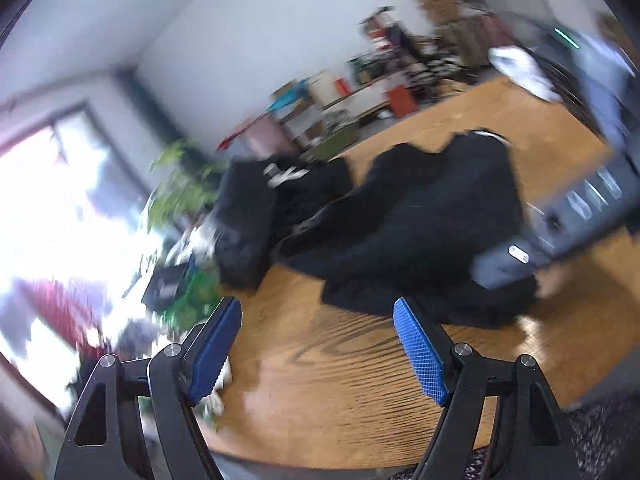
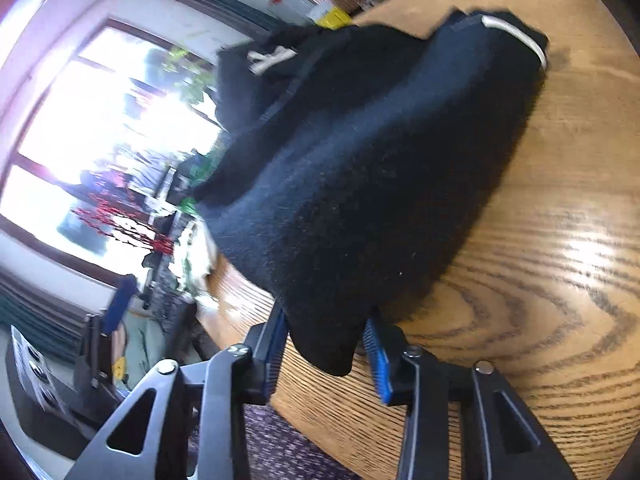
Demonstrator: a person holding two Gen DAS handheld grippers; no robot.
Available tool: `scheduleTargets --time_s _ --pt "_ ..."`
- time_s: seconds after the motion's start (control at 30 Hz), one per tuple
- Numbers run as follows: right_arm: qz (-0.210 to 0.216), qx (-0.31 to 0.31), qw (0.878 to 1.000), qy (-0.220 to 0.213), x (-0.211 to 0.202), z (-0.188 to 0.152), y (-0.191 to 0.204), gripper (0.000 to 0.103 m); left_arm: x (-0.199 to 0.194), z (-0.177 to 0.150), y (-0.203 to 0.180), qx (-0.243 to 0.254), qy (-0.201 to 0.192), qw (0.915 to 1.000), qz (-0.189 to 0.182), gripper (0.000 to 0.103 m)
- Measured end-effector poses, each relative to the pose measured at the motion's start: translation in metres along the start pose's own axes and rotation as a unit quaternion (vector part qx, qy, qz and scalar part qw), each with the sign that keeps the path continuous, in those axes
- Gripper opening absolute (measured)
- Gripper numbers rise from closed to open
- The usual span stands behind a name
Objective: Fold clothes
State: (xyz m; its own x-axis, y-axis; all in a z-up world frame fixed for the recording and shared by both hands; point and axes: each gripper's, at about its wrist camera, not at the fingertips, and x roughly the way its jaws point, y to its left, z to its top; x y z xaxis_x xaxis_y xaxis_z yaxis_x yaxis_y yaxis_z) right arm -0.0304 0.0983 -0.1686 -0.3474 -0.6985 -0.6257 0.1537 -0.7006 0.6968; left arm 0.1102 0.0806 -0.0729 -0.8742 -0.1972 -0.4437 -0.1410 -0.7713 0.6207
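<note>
A dark, nearly black garment (image 1: pixel 420 220) lies bunched on the round wooden table (image 1: pixel 340 380). In the right wrist view the garment (image 2: pixel 360 180) fills the middle, a white-trimmed edge at its far end. My right gripper (image 2: pixel 325 334) is shut on its near corner, and fabric hangs down between the blue pads (image 2: pixel 378 360). In the left wrist view the right gripper's grey body (image 1: pixel 516 256) sits at the garment's right edge. My left gripper (image 1: pixel 316 306) is open above bare table just short of the garment, with nothing between its fingers. A second black garment with white print (image 1: pixel 276 184) lies heaped behind.
The table edge (image 2: pixel 248 304) drops off to the left toward a bright window (image 2: pixel 100 120) and a green plant (image 1: pixel 180 184). Cluttered shelves (image 1: pixel 380 80) stand beyond the far edge, and a white cloth (image 1: pixel 520 72) lies far right. Patterned carpet (image 2: pixel 280 452) shows below.
</note>
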Motion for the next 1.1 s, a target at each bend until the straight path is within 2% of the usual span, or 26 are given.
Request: scheduleTargets --time_s 0.03,0.1,0.2,0.27,0.37,0.63,0.77,1.0,1.03,1.1 --pt "0.002 -0.007 1.0 -0.005 -0.003 0.002 0.003 0.036 -0.002 0.001 -0.01 0.037 -0.012 0.9993 0.0 0.079" --pt "0.005 -0.013 1.0 -0.01 -0.007 0.006 0.009 0.035 -0.002 0.0 -0.033 0.131 -0.032 0.9909 0.005 0.079" --pt "0.015 -0.005 1.0 -0.011 -0.01 0.013 0.012 0.035 0.003 -0.006 -0.063 0.247 -0.053 0.9674 0.016 0.079" --pt "0.023 0.001 1.0 -0.013 -0.009 0.016 0.013 0.035 0.009 -0.01 -0.074 0.292 -0.06 0.9543 0.02 0.079" --pt "0.037 0.005 0.999 -0.013 -0.012 0.022 0.015 0.035 0.02 -0.009 -0.08 0.311 -0.064 0.9481 0.021 0.079" --pt "0.053 0.001 0.998 -0.019 -0.018 0.035 0.021 0.035 0.058 -0.001 -0.085 0.343 -0.103 0.9321 0.056 0.08" --pt "0.055 0.002 0.998 -0.022 -0.018 0.039 0.021 0.035 0.073 -0.002 -0.09 0.349 -0.122 0.925 0.087 0.081" --pt "0.068 0.011 0.997 -0.022 -0.016 0.046 0.018 0.035 0.072 -0.014 -0.093 0.378 -0.153 0.903 0.135 0.081" --pt "0.067 0.007 0.997 -0.022 -0.015 0.047 0.02 0.035 0.073 -0.015 -0.093 0.381 -0.155 0.901 0.138 0.082" --pt "0.066 0.003 0.998 -0.021 -0.014 0.048 0.022 0.035 0.078 -0.012 -0.09 0.378 -0.15 0.9036 0.133 0.084"
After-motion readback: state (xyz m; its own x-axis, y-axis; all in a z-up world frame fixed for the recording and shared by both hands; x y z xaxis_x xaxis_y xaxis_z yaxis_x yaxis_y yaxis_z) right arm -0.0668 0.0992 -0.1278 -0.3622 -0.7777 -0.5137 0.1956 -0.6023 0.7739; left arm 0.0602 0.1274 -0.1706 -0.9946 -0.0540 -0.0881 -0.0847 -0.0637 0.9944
